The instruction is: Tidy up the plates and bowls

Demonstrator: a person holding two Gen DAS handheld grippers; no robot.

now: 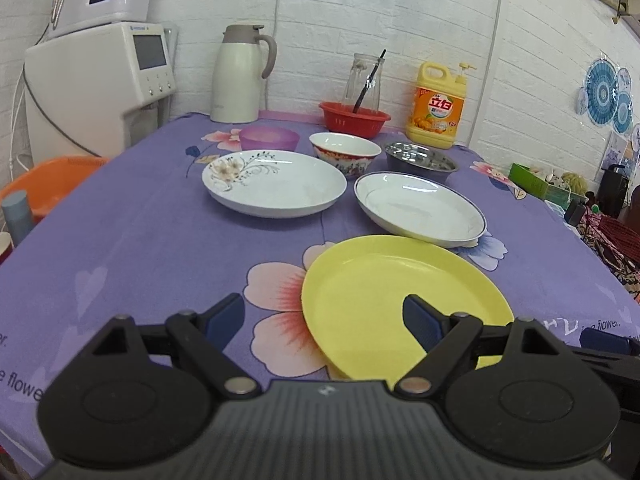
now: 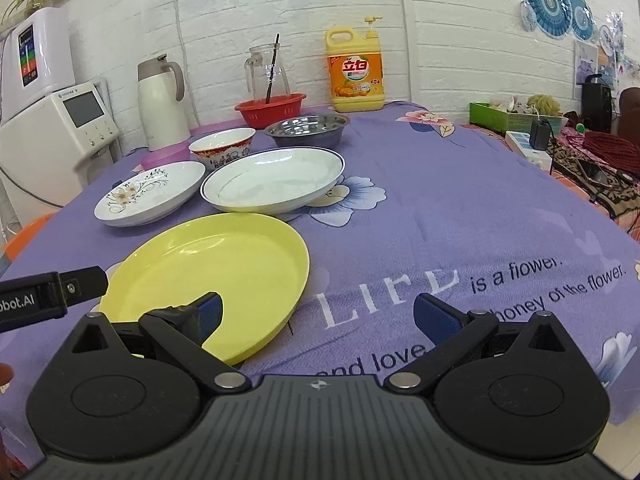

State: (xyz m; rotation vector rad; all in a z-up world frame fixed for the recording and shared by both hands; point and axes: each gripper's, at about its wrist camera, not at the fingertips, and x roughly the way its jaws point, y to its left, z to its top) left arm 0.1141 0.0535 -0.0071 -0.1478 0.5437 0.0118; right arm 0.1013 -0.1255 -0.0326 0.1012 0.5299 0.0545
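A yellow plate [image 1: 400, 296] [image 2: 216, 276] lies nearest on the purple flowered tablecloth. Behind it sit a blue-rimmed white plate [image 1: 420, 208] [image 2: 276, 184] and a white plate with a flower print [image 1: 276, 182] [image 2: 150, 192]. Farther back stand a red-patterned bowl [image 1: 346, 154] [image 2: 222, 146], a steel bowl [image 1: 420, 160] [image 2: 308, 128] and a purple bowl [image 1: 269, 138] [image 2: 166, 158]. My left gripper [image 1: 324, 320] is open over the yellow plate's left rim, nothing between its fingers. My right gripper [image 2: 318, 314] is open over the plate's right rim, also empty.
At the back stand a red basket [image 1: 354, 118] [image 2: 270, 110] with a glass jug, a thermos [image 1: 240, 76] [image 2: 162, 100] and a yellow detergent bottle [image 1: 438, 106] [image 2: 354, 70]. White appliances [image 1: 100, 80] stand left. A power strip [image 2: 528, 148] and clutter lie at the right.
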